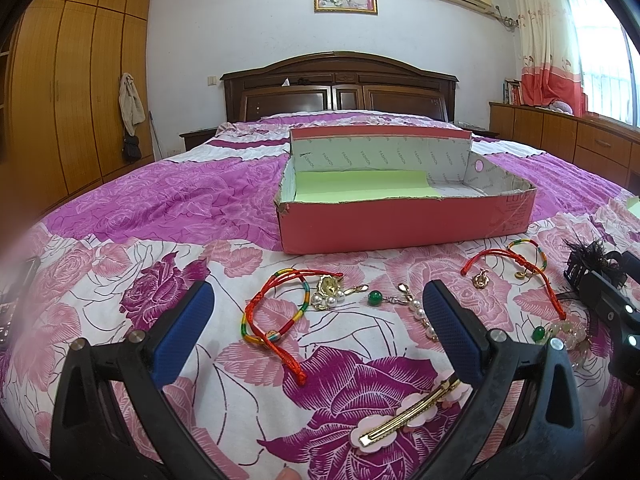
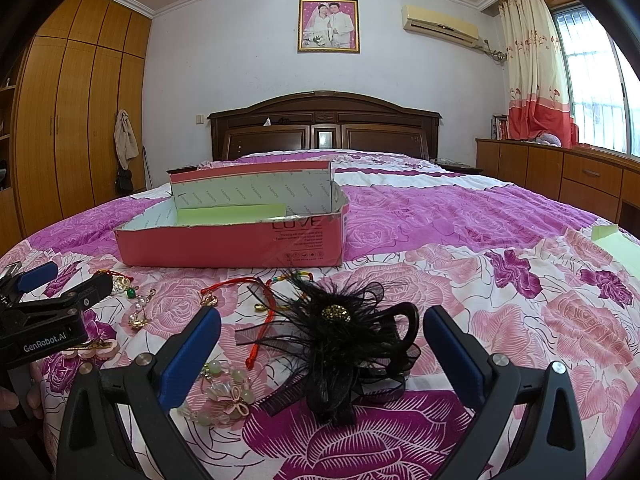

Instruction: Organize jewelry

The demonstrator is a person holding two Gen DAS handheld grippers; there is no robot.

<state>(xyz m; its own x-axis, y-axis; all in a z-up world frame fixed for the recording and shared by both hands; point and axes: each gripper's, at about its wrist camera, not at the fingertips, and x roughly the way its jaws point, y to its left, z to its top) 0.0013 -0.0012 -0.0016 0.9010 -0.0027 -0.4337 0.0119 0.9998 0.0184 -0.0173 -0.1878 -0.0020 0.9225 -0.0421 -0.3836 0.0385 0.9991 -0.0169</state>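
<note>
An open pink box (image 1: 404, 222) with a green sheet inside stands on the bed; it also shows in the right wrist view (image 2: 224, 246). My left gripper (image 1: 316, 316) is open above a red and rainbow cord bracelet (image 1: 276, 316), pearl earrings (image 1: 330, 292) and a gold flower hair clip (image 1: 408, 416). My right gripper (image 2: 320, 344) is open around a black feather hair clip (image 2: 340, 344). A pale green bead bracelet (image 2: 224, 392) lies by its left finger. More red cord bracelets (image 1: 516, 260) lie to the right.
The floral purple bedspread (image 2: 480, 240) covers the whole bed. A dark wooden headboard (image 2: 324, 124) stands at the far end. A green sheet (image 2: 616, 244) lies at the right edge. Wardrobes (image 1: 60, 100) stand on the left, low cabinets (image 2: 560, 172) on the right.
</note>
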